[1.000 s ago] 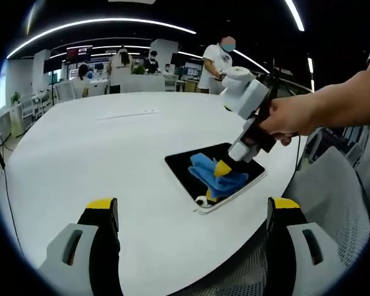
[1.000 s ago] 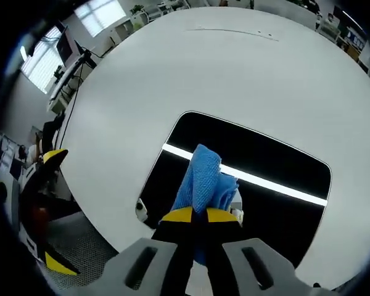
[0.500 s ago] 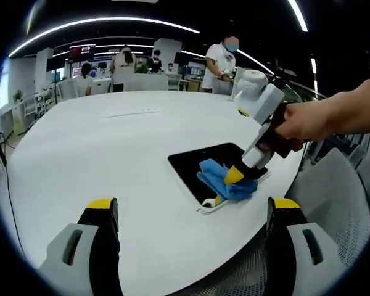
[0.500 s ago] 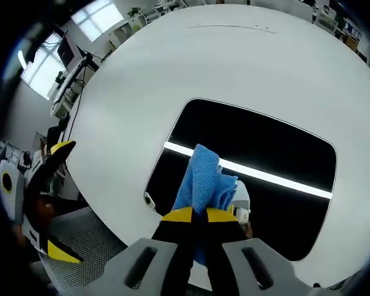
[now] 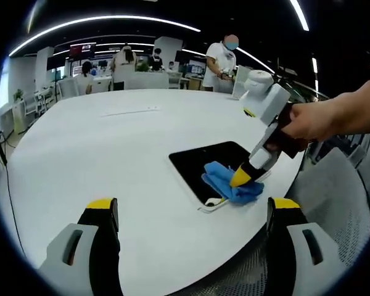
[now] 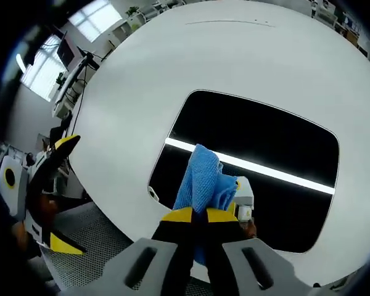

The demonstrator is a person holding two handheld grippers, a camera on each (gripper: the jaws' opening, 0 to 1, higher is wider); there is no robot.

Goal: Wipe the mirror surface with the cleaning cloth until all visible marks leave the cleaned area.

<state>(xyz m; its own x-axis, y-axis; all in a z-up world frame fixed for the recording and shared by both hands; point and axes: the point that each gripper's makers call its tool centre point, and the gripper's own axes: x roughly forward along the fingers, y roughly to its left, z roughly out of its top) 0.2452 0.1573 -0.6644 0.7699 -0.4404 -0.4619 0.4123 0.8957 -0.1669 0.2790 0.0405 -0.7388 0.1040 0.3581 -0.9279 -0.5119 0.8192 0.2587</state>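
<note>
— On the white table (image 5: 80,154), near its edge: lay flat the mirror (image 5: 203,163), dark glass in a pale frame, rounded corners. Reflected a bright ceiling light as 1 white stripe across the glass in the right gripper view (image 6: 265,176).

— And the cleaning cloth (image 6: 203,182)?

— Blue, bunched up, pinched between the yellow tips of the right gripper (image 6: 193,214). Jaws pressed together on it, with folds sticking out ahead of the tips. Rested on the mirror's near part in the left gripper view (image 5: 231,182), close to the frame's edge, pressed down by the same gripper (image 5: 240,180) coming in from the right, held by a person's hand (image 5: 302,123).

— Left gripper (image 5: 191,213)?

— Hung over the table well short of the mirror. Jaws spread wide, 2 yellow-tipped fingers far apart, nothing between them. Also seen at the left of the right gripper view (image 6: 46,191), off the table's edge, above a mesh chair seat (image 6: 105,259).

— Marks on the glass?

— Could not tell; too dark and too small to judge in either view. Noticed only a small round spot at the frame's near corner (image 6: 154,194).

— Anything else around?

— Beyond the table, an open office with several people standing (image 5: 222,61) and long ceiling lights (image 5: 105,21).
</note>
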